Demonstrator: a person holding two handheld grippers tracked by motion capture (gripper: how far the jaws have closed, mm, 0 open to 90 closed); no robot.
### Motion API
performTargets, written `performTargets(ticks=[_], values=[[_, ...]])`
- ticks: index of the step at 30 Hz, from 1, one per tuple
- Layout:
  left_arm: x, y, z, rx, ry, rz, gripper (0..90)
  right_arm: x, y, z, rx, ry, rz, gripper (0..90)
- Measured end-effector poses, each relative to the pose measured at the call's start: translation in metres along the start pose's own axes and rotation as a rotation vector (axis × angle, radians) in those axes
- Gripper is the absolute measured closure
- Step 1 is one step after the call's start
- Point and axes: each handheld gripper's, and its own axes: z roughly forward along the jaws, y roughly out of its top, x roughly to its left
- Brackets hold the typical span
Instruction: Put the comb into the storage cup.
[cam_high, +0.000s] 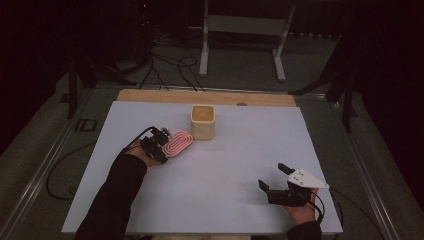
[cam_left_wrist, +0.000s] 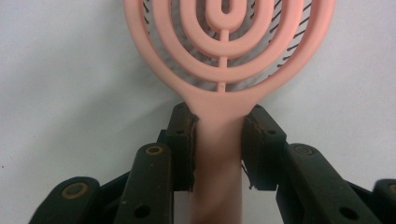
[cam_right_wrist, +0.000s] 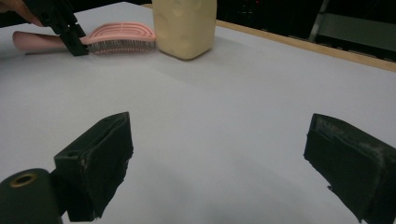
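A pink hairbrush (cam_high: 179, 142) with a looped open head lies bristles down on the white table, just left of a cream square container (cam_high: 202, 122). My left gripper (cam_high: 159, 148) is shut on its handle: in the left gripper view both pads press the pink handle (cam_left_wrist: 218, 177) just below the head (cam_left_wrist: 224, 46). Seen from the right gripper, the brush (cam_right_wrist: 116, 37) rests flat beside the container (cam_right_wrist: 184, 28), with the left gripper (cam_right_wrist: 65, 28) on it. My right gripper (cam_high: 271, 176) sits near the table's front right, open (cam_right_wrist: 219, 144), with nothing between its jaws.
The white table sheet (cam_high: 230, 155) ends in a wooden strip (cam_high: 150, 96) at the far edge. Beyond it, cables (cam_high: 170, 70) and a white frame's legs (cam_high: 205, 50) stand on the dark floor. Metal rails (cam_high: 45, 160) run along the table's sides.
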Motion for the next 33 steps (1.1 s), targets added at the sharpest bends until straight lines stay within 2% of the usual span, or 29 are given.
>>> performTargets(ticks=[12, 17, 24, 31, 33], values=[[-0.004, -0.003, -0.004, 0.000, 0.040, 0.017, 70.1, -0.001, 0.000, -0.001, 0.006, -0.013, 0.001, 7.9], [-0.002, -0.007, -0.010, -0.042, 0.045, -0.005, 70.2, -0.001, 0.000, 0.000, 0.006, -0.012, 0.001, 7.9], [-0.002, -0.012, -0.018, -0.081, 0.064, -0.008, 70.2, -0.001, 0.000, 0.000, 0.006, -0.008, 0.002, 7.9], [-0.007, -0.019, -0.028, -0.153, 0.080, -0.018, 70.2, -0.001, -0.001, 0.000, 0.007, -0.008, 0.005, 7.9], [-0.008, -0.021, -0.031, -0.169, 0.096, -0.016, 70.2, -0.001, -0.001, 0.000, 0.007, -0.006, 0.003, 7.9]])
